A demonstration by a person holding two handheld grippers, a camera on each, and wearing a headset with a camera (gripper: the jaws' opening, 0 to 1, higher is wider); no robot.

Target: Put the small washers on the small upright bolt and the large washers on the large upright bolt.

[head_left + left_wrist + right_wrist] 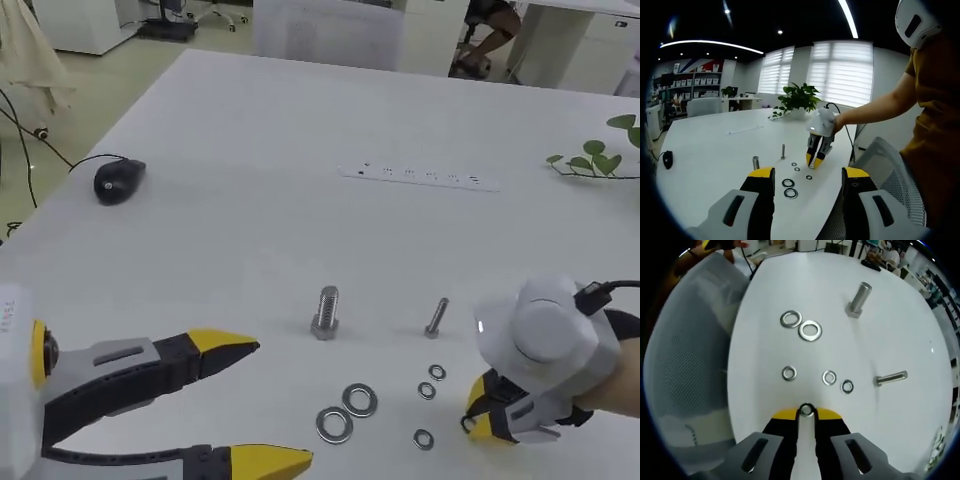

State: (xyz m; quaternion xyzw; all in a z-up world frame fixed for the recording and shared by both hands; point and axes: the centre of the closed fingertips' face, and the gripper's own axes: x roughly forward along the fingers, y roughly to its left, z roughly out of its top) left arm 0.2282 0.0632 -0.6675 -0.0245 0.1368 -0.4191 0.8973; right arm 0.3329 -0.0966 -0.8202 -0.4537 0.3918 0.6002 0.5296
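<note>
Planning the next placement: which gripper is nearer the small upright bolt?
Right. The right gripper, gripping a small washer, hovers near the small upright bolt, on its near side; the left gripper hangs open farther off, past the large upright bolt.

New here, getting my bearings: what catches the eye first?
The right claw, at lower right, is shut on a small washer. The large bolt and small bolt stand bare at centre, with two large washers and three small washers loose in front. The left claw hangs wide open at lower left.
</note>
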